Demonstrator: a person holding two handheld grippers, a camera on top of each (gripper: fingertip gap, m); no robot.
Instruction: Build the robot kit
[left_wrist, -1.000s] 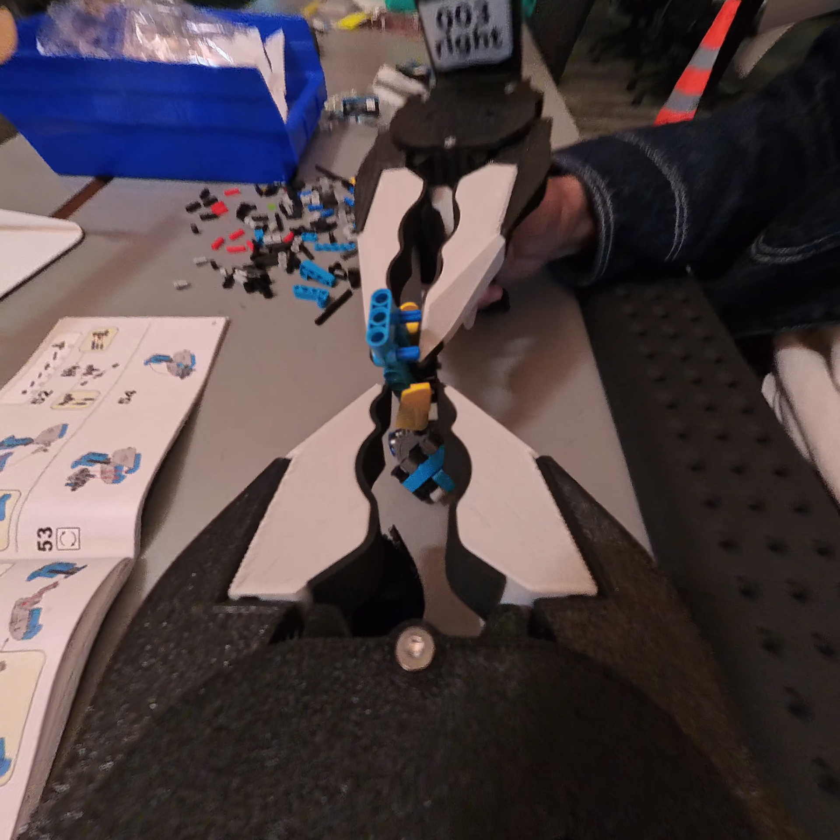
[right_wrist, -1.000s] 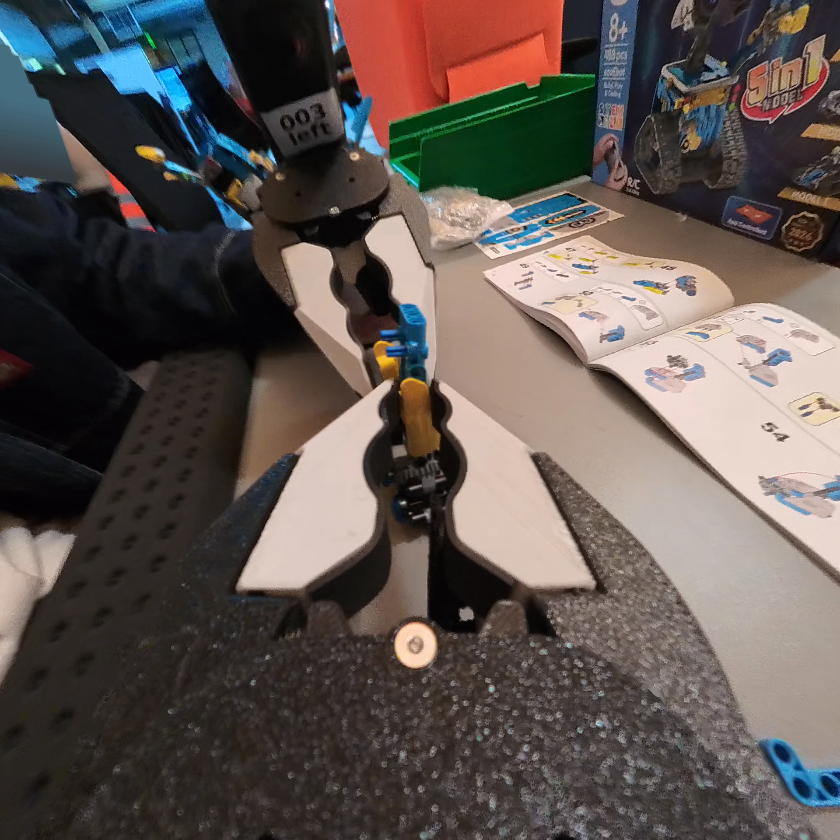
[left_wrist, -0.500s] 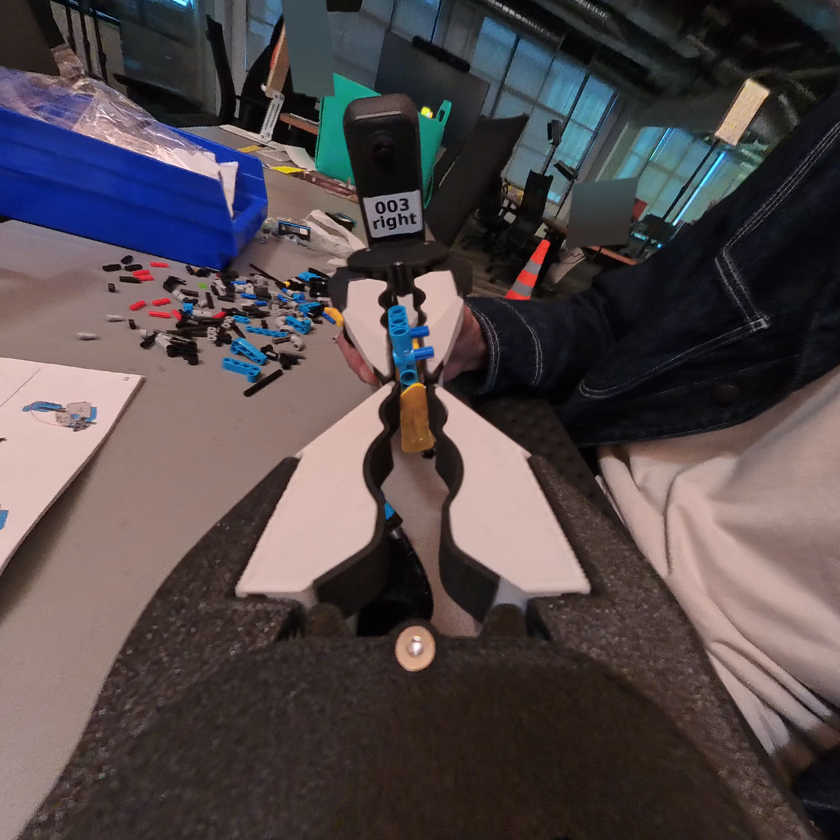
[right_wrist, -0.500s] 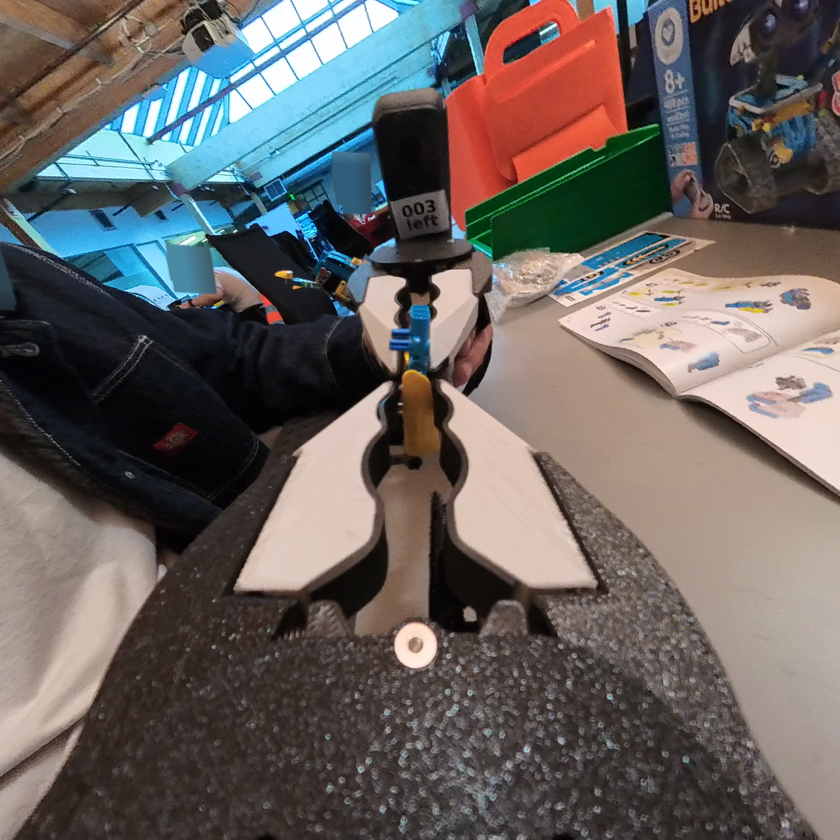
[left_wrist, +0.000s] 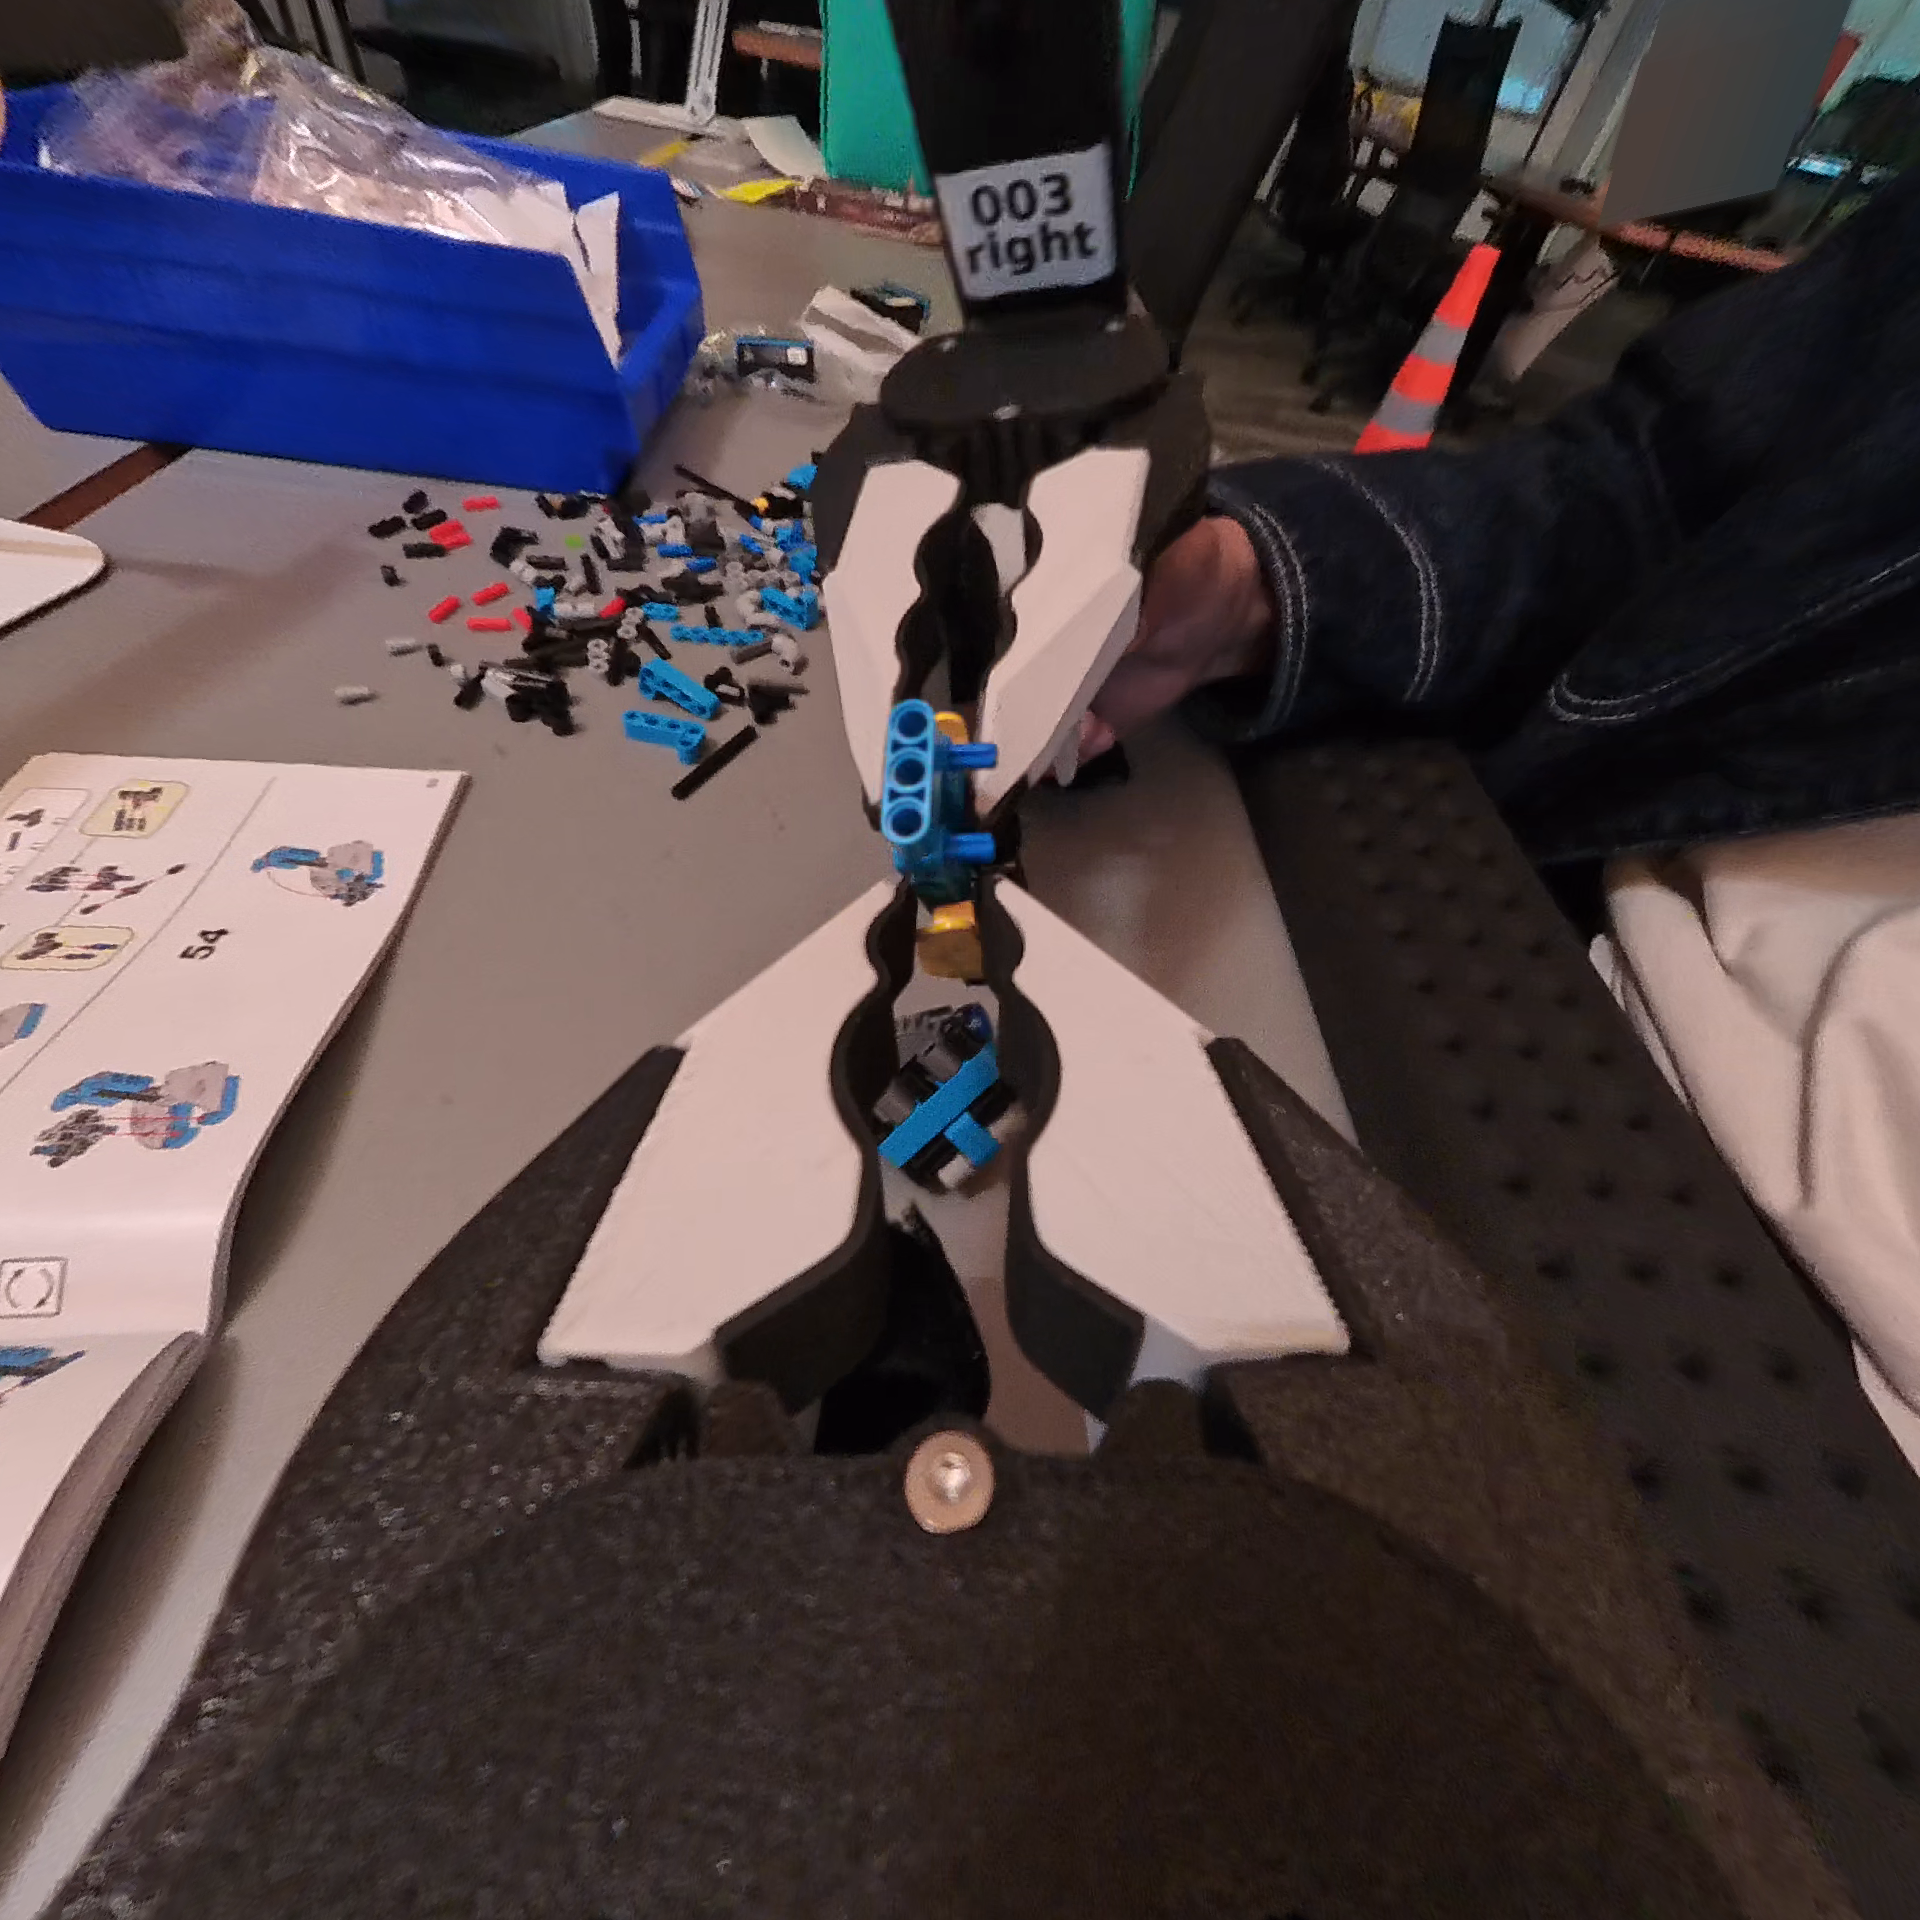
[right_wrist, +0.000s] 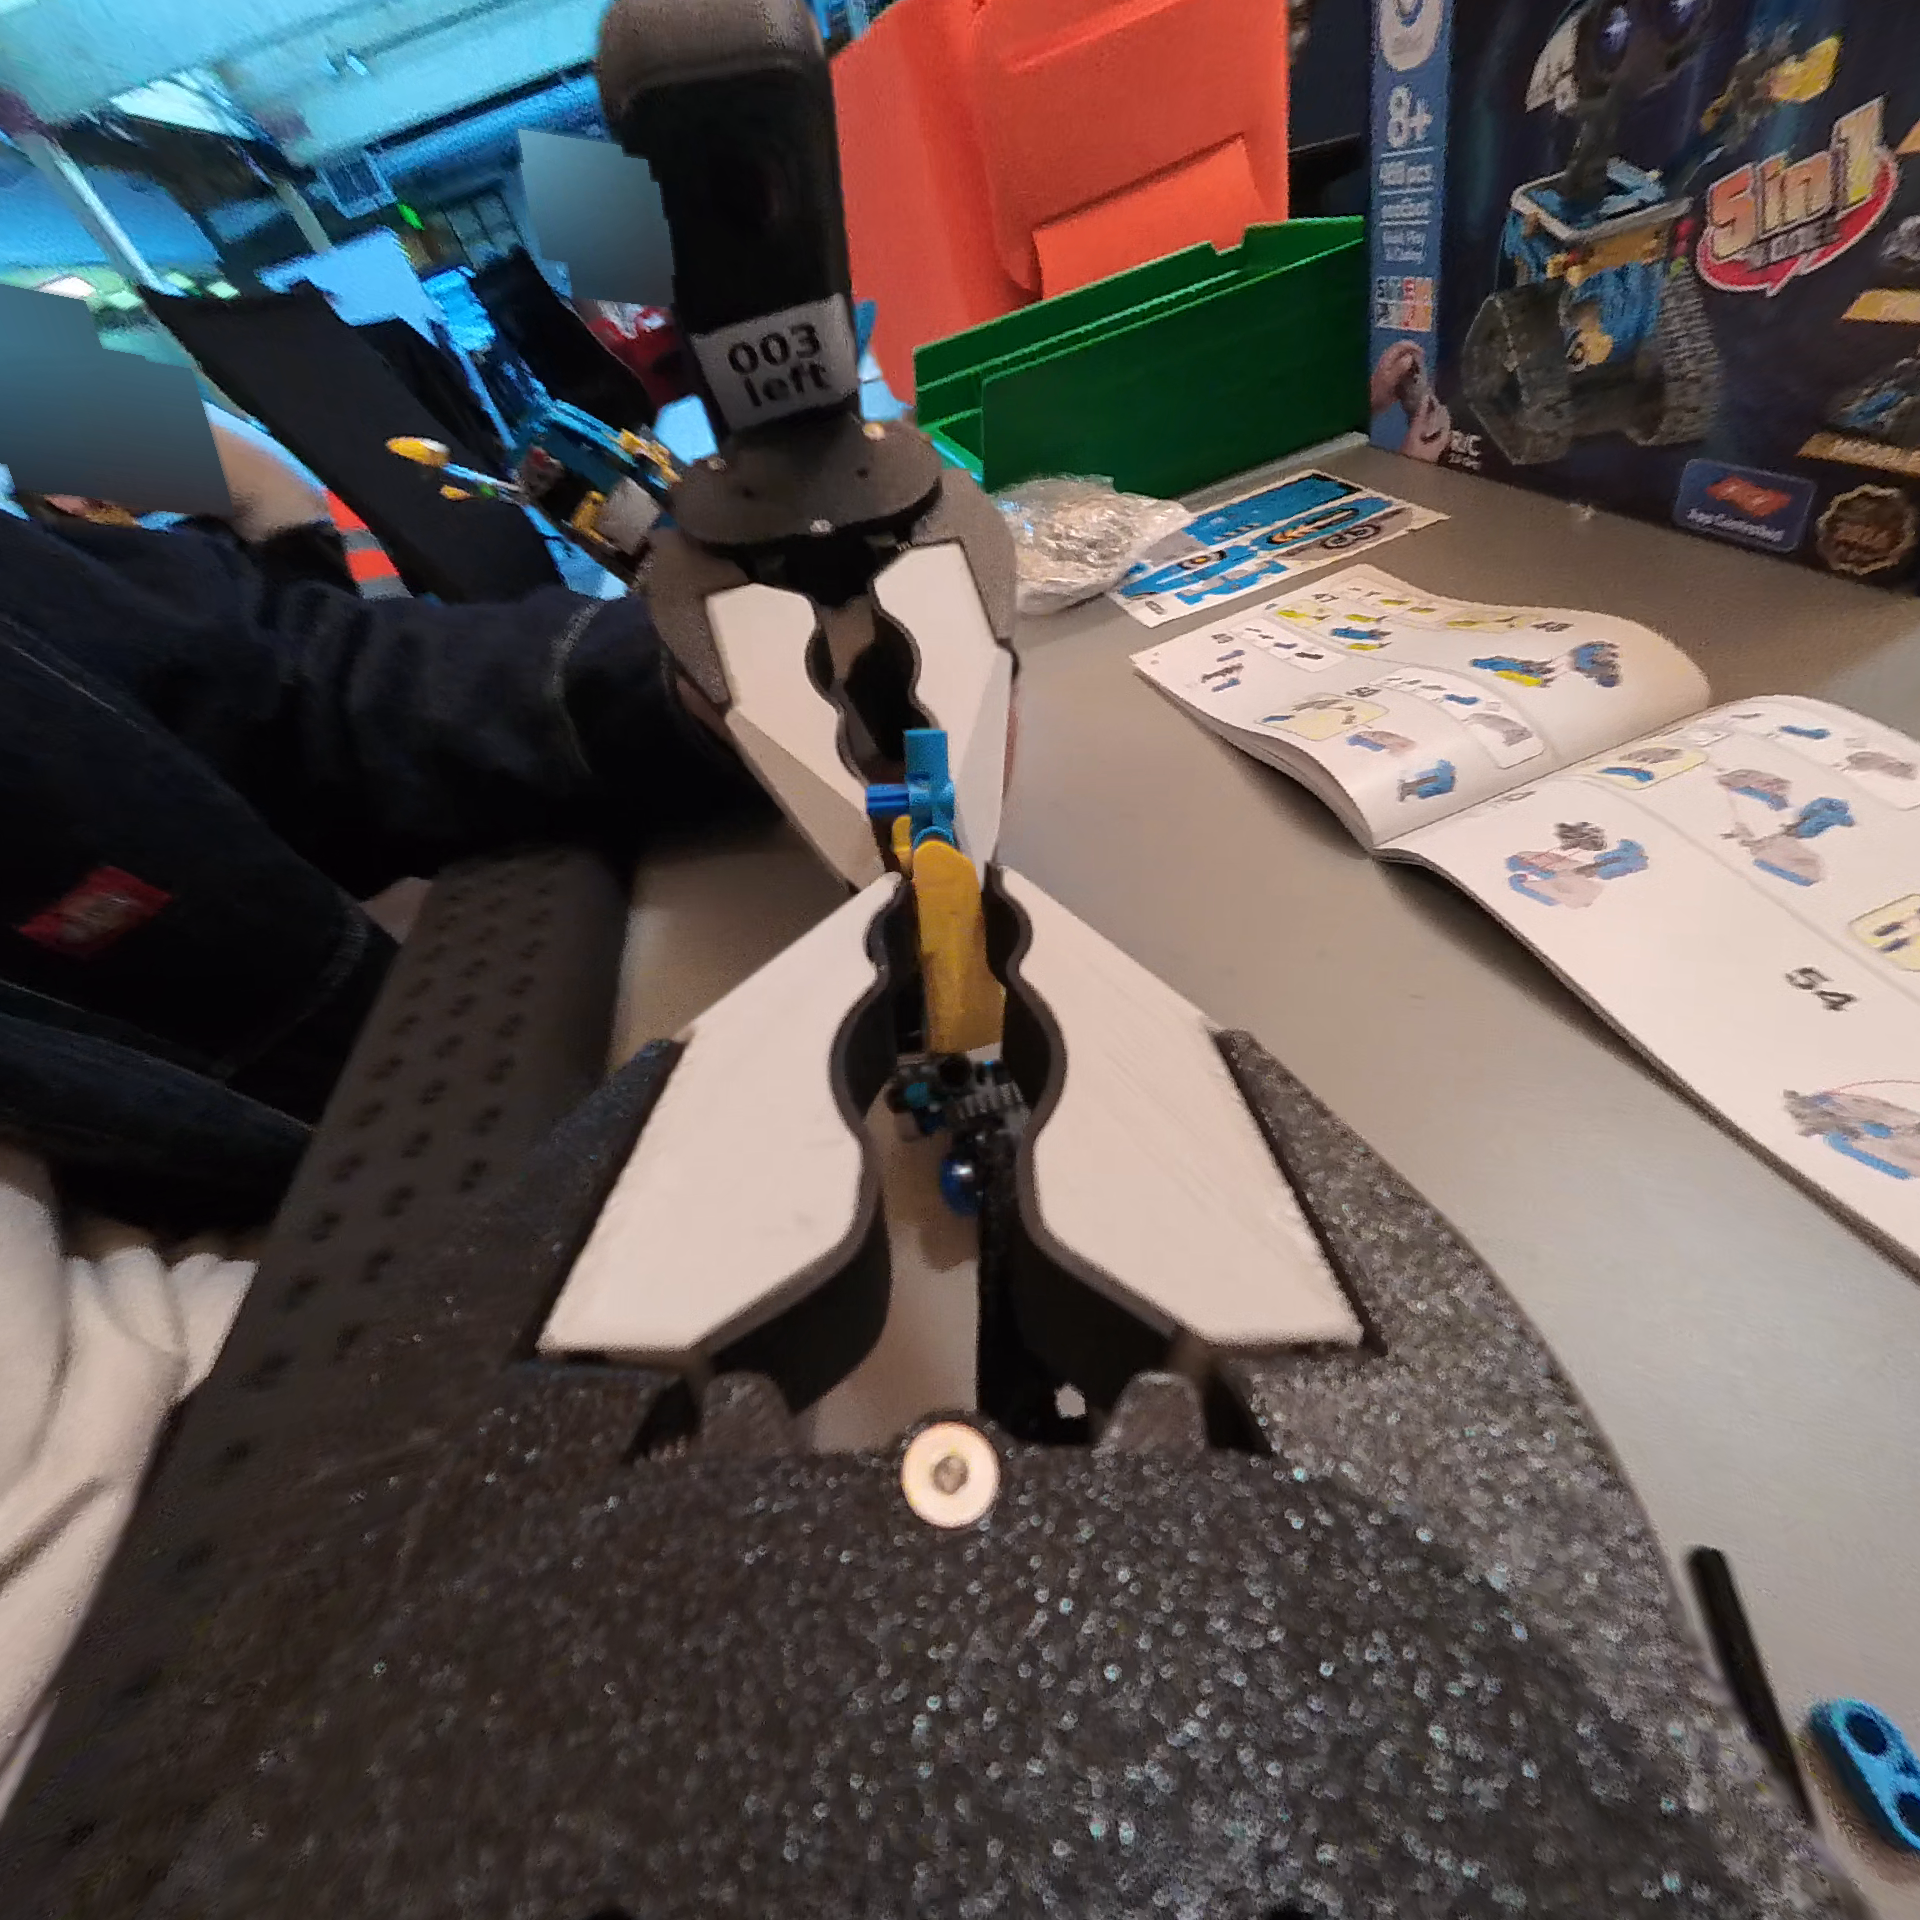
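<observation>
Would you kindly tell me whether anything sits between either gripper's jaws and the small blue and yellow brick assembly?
Nothing visible does. The left gripper and the right gripper meet tip to tip, each with its jaws closed directly on the brick assembly. The loose bricks lie well off to one side.

Black foam tongs (left_wrist: 940, 894), white fingers (left_wrist: 748, 1122), silver screw (left_wrist: 948, 1492); dark denim sleeve (left_wrist: 1558, 582).

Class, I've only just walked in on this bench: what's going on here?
A person holds two grippers tip to tip over a grey table. Between them is a small brick assembly of blue, yellow and black parts. The left gripper is shut on it; the right gripper grips it from the other end. A booklet lies open beside them, with loose bricks scattered before a blue bin.
</observation>
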